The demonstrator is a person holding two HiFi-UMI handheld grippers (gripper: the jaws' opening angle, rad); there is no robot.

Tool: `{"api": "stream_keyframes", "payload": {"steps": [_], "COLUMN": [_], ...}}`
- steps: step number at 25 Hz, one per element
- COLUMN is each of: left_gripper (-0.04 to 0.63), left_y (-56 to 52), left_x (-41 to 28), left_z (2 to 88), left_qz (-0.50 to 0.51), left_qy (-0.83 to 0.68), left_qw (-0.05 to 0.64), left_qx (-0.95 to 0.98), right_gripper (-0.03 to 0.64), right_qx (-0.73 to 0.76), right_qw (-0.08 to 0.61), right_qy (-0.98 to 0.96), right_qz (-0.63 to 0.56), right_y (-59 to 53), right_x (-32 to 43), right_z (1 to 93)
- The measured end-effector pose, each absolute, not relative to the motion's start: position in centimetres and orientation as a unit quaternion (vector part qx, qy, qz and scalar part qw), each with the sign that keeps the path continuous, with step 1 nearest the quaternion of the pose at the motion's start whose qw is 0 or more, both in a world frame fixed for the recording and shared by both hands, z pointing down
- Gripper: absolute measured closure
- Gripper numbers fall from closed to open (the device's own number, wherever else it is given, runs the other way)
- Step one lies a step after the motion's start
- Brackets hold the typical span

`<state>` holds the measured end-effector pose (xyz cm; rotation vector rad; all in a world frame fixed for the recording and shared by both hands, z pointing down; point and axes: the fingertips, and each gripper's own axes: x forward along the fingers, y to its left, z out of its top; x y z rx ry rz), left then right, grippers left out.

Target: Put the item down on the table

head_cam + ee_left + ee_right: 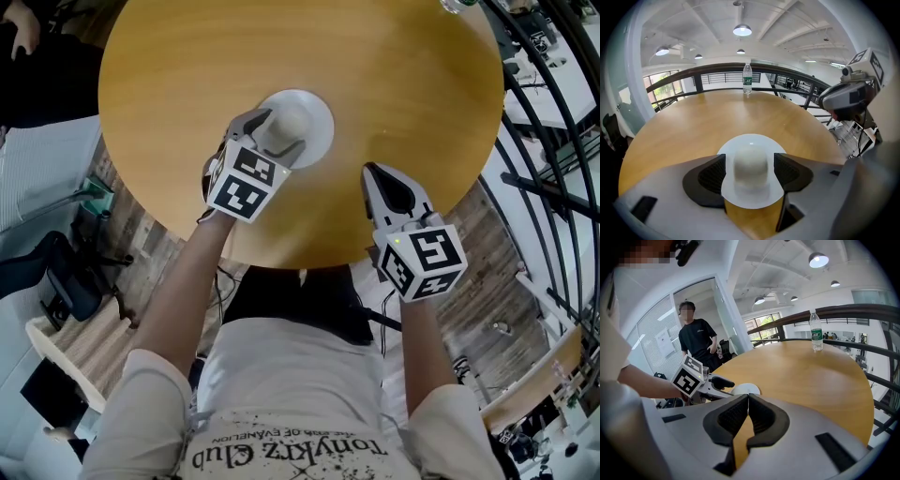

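Note:
A white item with a round dome on a flat brim [315,111] rests on the round wooden table [403,84] near its front edge. My left gripper [277,134] is open around the dome, one jaw on each side. In the left gripper view the dome [751,164] stands between the dark pads [712,176] with a narrow gap on either side. My right gripper [373,173] is shut and holds nothing, hovering over the table's near edge to the right of the item. In the right gripper view its pads [761,413] meet at the tips.
A water bottle [747,78] stands at the table's far edge, in front of a dark railing [712,70]. A person in a black shirt [696,341] stands beyond the table on the left. Office furniture and a striped floor lie around the table.

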<state>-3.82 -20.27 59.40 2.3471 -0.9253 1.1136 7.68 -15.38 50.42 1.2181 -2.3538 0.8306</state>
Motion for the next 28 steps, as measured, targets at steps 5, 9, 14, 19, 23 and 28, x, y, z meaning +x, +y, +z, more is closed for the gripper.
{"api": "stream_keyframes", "payload": {"steps": [5, 9, 14, 19, 23, 28], "left_gripper": [0.272, 0.272, 0.276, 0.314, 0.358, 0.437], "left_y": [-19.5, -18.2, -14.8, -11.8, -9.3, -6.4], "left_x": [-4.6, -5.2, -5.6, -6.9, -8.6, -9.4], "left_z": [57.5, 54.6, 50.7, 47.6, 45.7, 43.6], "left_qz": [0.386, 0.350, 0.305, 0.272, 0.258, 0.235], "left_qy": [-0.342, -0.360, -0.369, -0.390, -0.406, -0.426], "left_qw": [0.185, 0.199, 0.216, 0.230, 0.235, 0.239], "left_qx": [0.836, 0.842, 0.851, 0.849, 0.845, 0.840], "right_gripper": [0.592, 0.592, 0.592, 0.592, 0.592, 0.592], "right_qx": [0.428, 0.425, 0.423, 0.424, 0.419, 0.412], "right_qw": [0.181, 0.178, 0.179, 0.177, 0.179, 0.182], "right_qy": [-0.839, -0.845, -0.851, -0.853, -0.856, -0.860], "right_qz": [0.284, 0.272, 0.254, 0.247, 0.246, 0.239], "right_y": [-15.0, -14.2, -12.8, -11.5, -10.4, -9.7], "right_x": [7.2, 6.7, 6.8, 7.7, 6.9, 6.3], "right_z": [49.3, 47.7, 45.7, 44.0, 43.2, 42.0]}}
